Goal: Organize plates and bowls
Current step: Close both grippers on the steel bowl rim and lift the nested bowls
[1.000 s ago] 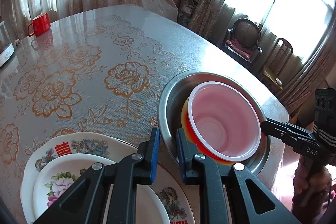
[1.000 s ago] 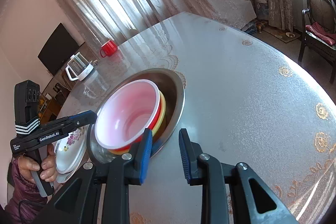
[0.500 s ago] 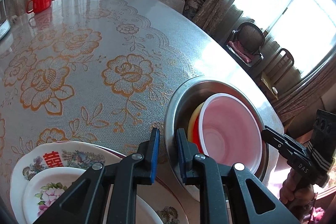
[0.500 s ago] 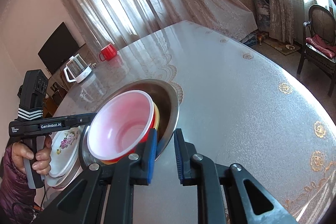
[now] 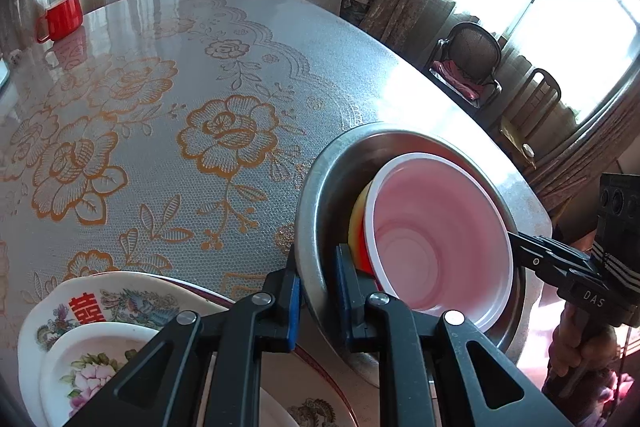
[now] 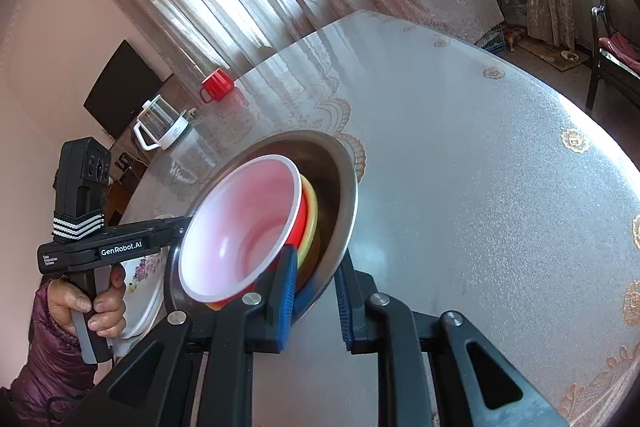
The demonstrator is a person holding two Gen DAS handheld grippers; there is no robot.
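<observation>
A steel bowl (image 5: 332,167) holds nested plastic bowls: a pink one with a white rim (image 5: 436,239) on top and a yellow one (image 5: 358,215) beneath. My left gripper (image 5: 318,287) is shut on the steel rim at its near side. My right gripper (image 6: 316,291) pinches the opposite rim (image 6: 344,187) between its blue pads, though its jaws are opening slightly. The bowl hangs tilted over the table. A large patterned plate (image 5: 120,303) carrying a smaller floral plate (image 5: 92,367) lies just left of the bowl, under my left gripper.
A red mug (image 5: 60,19) stands at the far side of the flowered tablecloth (image 5: 224,131), and a glass kettle (image 6: 160,127) sits beside it. Chairs (image 5: 468,59) stand beyond the table's right edge. A person's hand (image 6: 92,303) grips the left handle.
The right gripper's jaws closed from a wide gap onto the steel bowl's rim. The bowl with its stack has tipped up from flat on the table and sits closer to the plates.
</observation>
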